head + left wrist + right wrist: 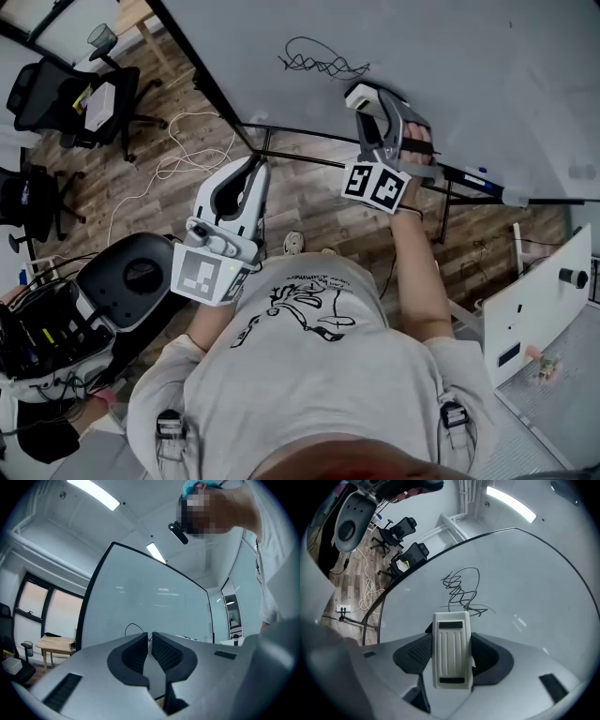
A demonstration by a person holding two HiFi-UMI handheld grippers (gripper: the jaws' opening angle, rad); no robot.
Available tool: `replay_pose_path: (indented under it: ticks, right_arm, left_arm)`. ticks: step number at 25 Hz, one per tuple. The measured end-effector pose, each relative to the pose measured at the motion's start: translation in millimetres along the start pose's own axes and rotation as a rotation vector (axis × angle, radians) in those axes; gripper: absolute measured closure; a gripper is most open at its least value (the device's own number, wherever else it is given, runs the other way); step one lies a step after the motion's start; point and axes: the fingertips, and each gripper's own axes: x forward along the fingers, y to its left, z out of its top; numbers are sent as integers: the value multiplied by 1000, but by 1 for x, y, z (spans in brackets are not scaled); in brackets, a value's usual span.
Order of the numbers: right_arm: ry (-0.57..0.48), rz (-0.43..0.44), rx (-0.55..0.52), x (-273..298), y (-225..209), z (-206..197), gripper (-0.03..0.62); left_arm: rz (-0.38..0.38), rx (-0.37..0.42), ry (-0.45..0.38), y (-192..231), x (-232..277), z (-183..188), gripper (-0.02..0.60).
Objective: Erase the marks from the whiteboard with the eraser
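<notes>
1. Right tongs (451,638): clamped on the sides of a white ribbed plastic eraser (451,656), raised before the large white dark-framed whiteboard (525,588).
2. Eraser: just below the black scribbled marker marks (461,590), clear of them; contact with the board not discernible.
3. Left tongs (150,643): closed to a thin slit, nothing between; held lower and to the left of the right tongs, near the board's lower edge.
4. Below: wood-plank floor (319,208), loose white cable (178,159), black office chair (56,94) at far left.
</notes>
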Motion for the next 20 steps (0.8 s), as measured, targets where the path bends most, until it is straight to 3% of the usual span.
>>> replay_pose_path:
  ticks: [13, 20]
  right_arm:
    - [-138, -191, 47, -37, -112, 64, 336]
    - [-129, -242, 11, -19, -128, 71, 336]
  left_arm:
    - [0, 2, -11, 1, 4, 4, 537]
    - [6, 4, -10, 5, 4, 3, 537]
